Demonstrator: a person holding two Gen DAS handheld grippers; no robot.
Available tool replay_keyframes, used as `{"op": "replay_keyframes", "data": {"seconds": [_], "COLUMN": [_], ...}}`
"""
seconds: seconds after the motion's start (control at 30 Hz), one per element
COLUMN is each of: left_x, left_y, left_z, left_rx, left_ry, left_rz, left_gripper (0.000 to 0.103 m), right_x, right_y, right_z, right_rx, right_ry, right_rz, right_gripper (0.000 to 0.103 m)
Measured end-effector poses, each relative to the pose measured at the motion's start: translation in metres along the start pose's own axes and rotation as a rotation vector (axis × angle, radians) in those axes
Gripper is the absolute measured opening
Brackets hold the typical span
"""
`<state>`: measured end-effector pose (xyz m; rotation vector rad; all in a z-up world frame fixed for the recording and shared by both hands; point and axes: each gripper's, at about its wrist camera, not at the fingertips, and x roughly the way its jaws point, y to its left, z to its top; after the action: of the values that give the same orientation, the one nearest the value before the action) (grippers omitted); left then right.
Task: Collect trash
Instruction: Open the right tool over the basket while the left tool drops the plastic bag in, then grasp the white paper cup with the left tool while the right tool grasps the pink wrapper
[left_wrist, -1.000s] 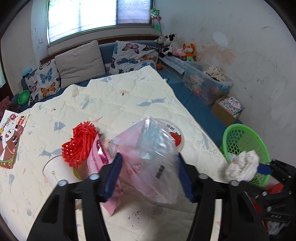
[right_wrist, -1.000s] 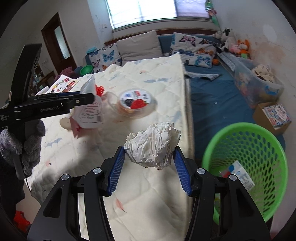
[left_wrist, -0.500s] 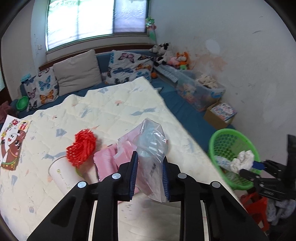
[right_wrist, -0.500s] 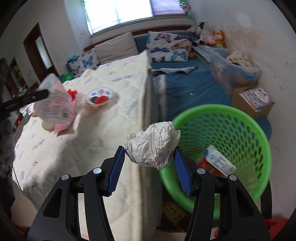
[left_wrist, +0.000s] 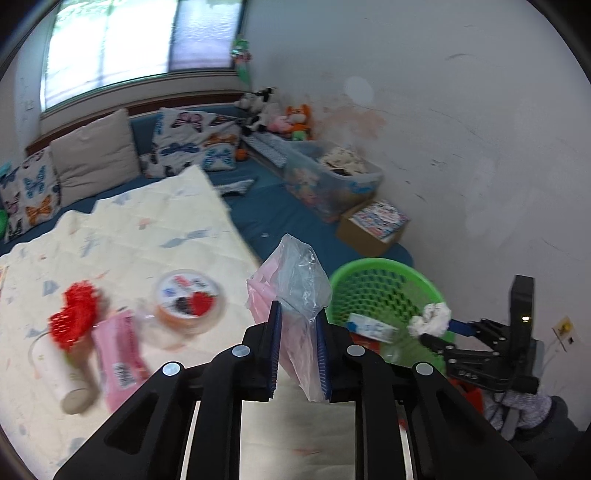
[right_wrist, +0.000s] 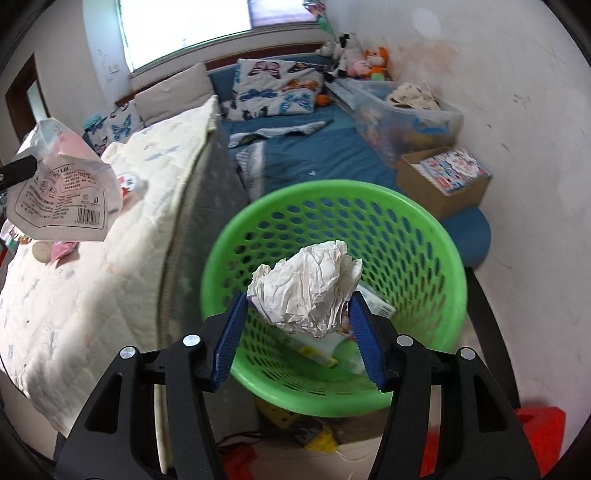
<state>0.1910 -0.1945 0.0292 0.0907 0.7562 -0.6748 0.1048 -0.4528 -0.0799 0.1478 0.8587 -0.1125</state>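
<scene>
While both tools are loaded, we list the holdings as follows.

Item one: crumpled paper ball (right_wrist: 308, 288), white, pinched between the blue pads of the right tool (right_wrist: 299, 328), hanging directly over the mouth of the green basket (right_wrist: 258, 236). We judge it very light, springy and easily crushed; the pads grip it at its widest flanks, which looks the right place. It should fall free once the pads part, though a fold could snag on the ribbed pad faces.

Item two: clear plastic bag (left_wrist: 301, 291) with pink wrapper inside, clamped near its lower half by the left tool (left_wrist: 297, 347), whose pads are pressed close with only the film between them. It hangs above the bed's right edge, short of the basket. We judge it light, limp and slippery; a hold across bunched film is safer than at a single layer, and it may cling to the pads or drift on release.

Item three: basket, standing on the floor just beside the bed's right edge, already holding a carton and other scraps.

Items left on the quilt (left_wrist: 122, 236), near the bed's right edge: round lidded tub (left_wrist: 188, 302), pink packet (left_wrist: 118, 350), red ruffled piece (left_wrist: 75, 317) on a white tube (left_wrist: 62, 373). Whether all of these count as trash we cannot tell.

Against the far wall: cardboard box (right_wrist: 443, 184) and clear storage bin (right_wrist: 402, 114), well apart from the basket.
</scene>
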Motion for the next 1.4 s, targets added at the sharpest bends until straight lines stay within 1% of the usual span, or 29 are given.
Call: {"op": "replay_keyframes", "data": {"seconds": [0.07, 0.13, 0.3, 0.5, 0.73, 0.83, 0.87, 0.9, 0.97, 1.0, 1.03, 1.2, 1.4], "left_x": [0.008, 0.014, 0.029, 0.054, 0.085, 0.094, 0.096, 0.097, 0.098, 0.097, 0.097, 0.09, 0.063], "left_y": [-0.015, -0.025, -0.055, -0.079, -0.098, -0.101, -0.102, -0.103, -0.103, -0.103, -0.102, -0.095, -0.074], "left_z": [0.002, 0.004, 0.008, 0.008, -0.001, -0.004, -0.005, -0.006, -0.009, -0.01, -0.01, -0.01, -0.011], "left_rx": [0.014, 0.026, 0.057, 0.067, 0.07, 0.073, 0.078, 0.085, 0.087, 0.087, 0.086, 0.087, 0.071], "left_ry": [0.005, 0.011, 0.019, 0.054, 0.116, 0.138, 0.139, 0.14, 0.142, 0.14, 0.137, 0.133, 0.088], "left_rz": [-0.024, -0.047, -0.098, -0.15, -0.182, -0.191, -0.188, -0.185, -0.189, -0.187, -0.185, -0.154, -0.084], "left_gripper": [0.017, 0.016, 0.016, 0.016, 0.017, 0.02, 0.021, 0.025, 0.035, 0.038, 0.045, 0.047, 0.047], "right_x": [0.0, -0.001, -0.006, -0.018, -0.026, -0.026, -0.027, -0.027, -0.026, -0.026, -0.026, -0.03, -0.037], "right_y": [-0.008, -0.014, -0.029, -0.037, -0.037, -0.038, -0.038, -0.038, -0.038, -0.038, -0.037, -0.033, -0.018], "right_z": [-0.003, -0.005, -0.013, -0.021, -0.028, -0.029, -0.029, -0.03, -0.03, -0.03, -0.03, -0.028, -0.023], "right_rx": [0.013, 0.028, 0.057, 0.072, 0.068, 0.069, 0.069, 0.069, 0.07, 0.07, 0.07, 0.062, 0.035], "right_ry": [0.001, -0.003, -0.006, -0.018, -0.021, -0.019, -0.02, -0.02, -0.019, -0.018, -0.018, -0.025, -0.046], "right_rz": [-0.007, -0.012, -0.015, -0.006, 0.003, 0.008, 0.007, 0.01, 0.013, 0.014, 0.016, 0.028, 0.049], "right_gripper": [0.062, 0.069, 0.072, 0.072, 0.073, 0.073, 0.073, 0.073, 0.073, 0.073, 0.073, 0.073, 0.073]}}
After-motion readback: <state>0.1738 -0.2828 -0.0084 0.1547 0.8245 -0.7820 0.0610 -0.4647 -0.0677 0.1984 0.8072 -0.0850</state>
